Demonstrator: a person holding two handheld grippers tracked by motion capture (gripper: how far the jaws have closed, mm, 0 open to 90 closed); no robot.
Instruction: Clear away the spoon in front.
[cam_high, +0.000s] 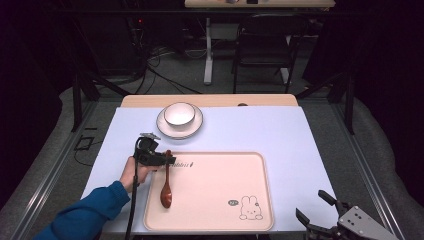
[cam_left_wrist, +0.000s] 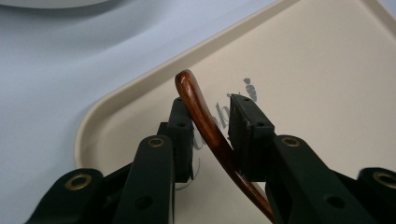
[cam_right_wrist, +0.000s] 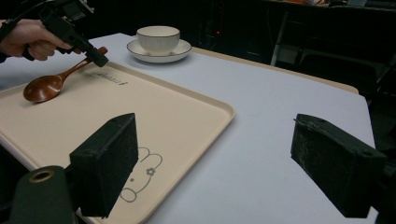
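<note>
On the tray's (cam_high: 215, 200) left side lies one spoon (cam_high: 166, 192), bowl down on the tray, its handle rising toward the far rim. Left gripper (cam_high: 167, 160) straddles that handle narrowly; one pad touches it, the other stands just off, so nothing is clamped. Farther back sit one bowl (cam_high: 179, 114) and one saucer (cam_high: 179, 127). Bare tray and table stretch rightward to the right gripper (cam_high: 316, 205), jaws wide, near the table's front edge.
</note>
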